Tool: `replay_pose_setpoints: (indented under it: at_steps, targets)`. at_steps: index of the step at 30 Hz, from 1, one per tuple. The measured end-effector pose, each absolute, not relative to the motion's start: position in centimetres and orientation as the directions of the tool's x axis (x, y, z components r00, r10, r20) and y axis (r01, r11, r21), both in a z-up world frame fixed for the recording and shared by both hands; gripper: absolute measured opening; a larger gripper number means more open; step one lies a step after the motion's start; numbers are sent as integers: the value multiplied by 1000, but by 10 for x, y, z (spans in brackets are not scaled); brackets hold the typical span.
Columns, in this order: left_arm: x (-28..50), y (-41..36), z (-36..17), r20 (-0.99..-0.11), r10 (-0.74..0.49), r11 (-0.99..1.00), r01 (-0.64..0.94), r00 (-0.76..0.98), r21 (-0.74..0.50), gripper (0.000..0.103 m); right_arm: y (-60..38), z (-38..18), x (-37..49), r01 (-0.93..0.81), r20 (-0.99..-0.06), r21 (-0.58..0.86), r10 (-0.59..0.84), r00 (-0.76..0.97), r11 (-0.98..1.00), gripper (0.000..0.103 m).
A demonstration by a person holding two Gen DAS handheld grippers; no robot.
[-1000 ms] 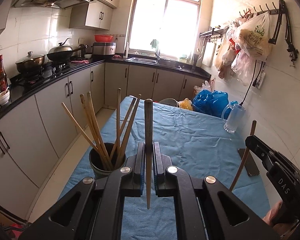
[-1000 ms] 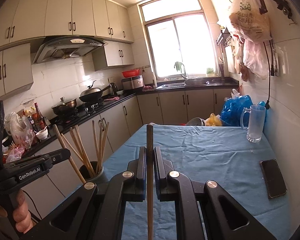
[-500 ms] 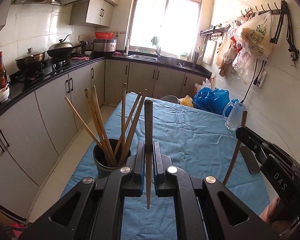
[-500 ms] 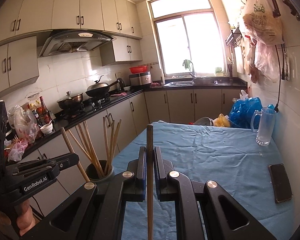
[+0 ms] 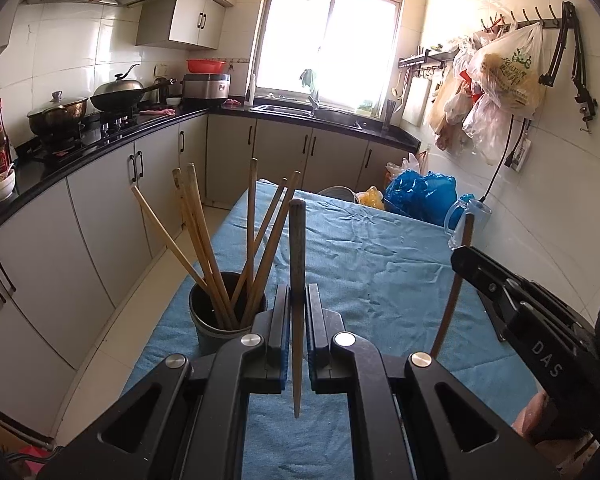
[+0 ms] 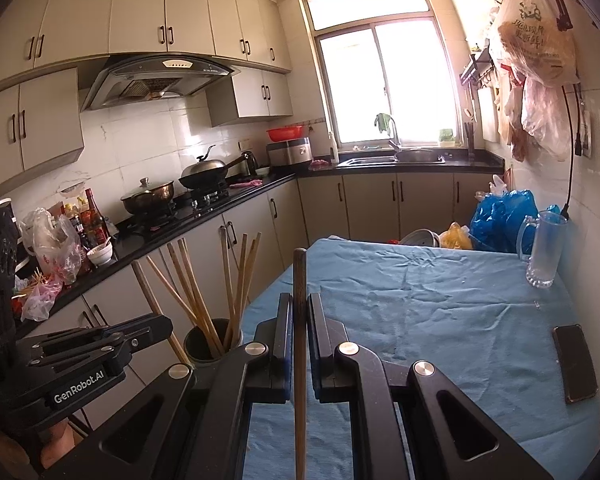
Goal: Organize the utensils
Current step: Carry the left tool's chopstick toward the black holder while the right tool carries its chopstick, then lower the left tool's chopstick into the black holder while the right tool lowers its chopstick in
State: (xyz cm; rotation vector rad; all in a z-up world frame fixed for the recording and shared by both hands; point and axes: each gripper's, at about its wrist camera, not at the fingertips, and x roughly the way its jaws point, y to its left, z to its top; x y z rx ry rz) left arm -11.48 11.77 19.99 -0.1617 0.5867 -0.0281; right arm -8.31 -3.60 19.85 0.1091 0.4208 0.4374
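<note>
Now each tool [image 5: 298,300] [image 6: 299,308] clamps 1 upright chopstick [image 5: 297,256] [image 6: 299,280].

Left claw [image 5: 297,300] clamping upright chopstick [image 5: 297,248], holder [image 5: 220,320] beside, blue tablecloth [image 5: 380,272]

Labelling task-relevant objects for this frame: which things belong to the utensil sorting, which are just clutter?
Job:
- dark round cup holding wooden chopsticks
- wooden chopstick clamped in left gripper
- wooden chopstick clamped in right gripper

Lying about:
- black phone
- clear glass mug
- blue plastic bag
</note>
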Motion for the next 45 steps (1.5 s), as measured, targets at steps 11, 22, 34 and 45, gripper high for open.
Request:
replay_pose_setpoints:
  at_steps: [11,22,34,45]
  targets:
    - [-117,127,200,-554,-84,985,-16,828,-172,7,-25,197,-73,-403,-380,209,454,806,891,8]
    - [-122,135,200,-548,-88,984,-14,832,-179,7,-17,196,-67,-415,-386,214,466,796,884,8]
    - [-131,147,202,-543,-50,984,-52,838,-171,7,-4,202,-65,-444,-377,206,490,786,872,8]
    - [-147,167,214,-515,-18,982,-81,857,-168,7,11,212,-64,-482,-357,202,523,774,852,8]
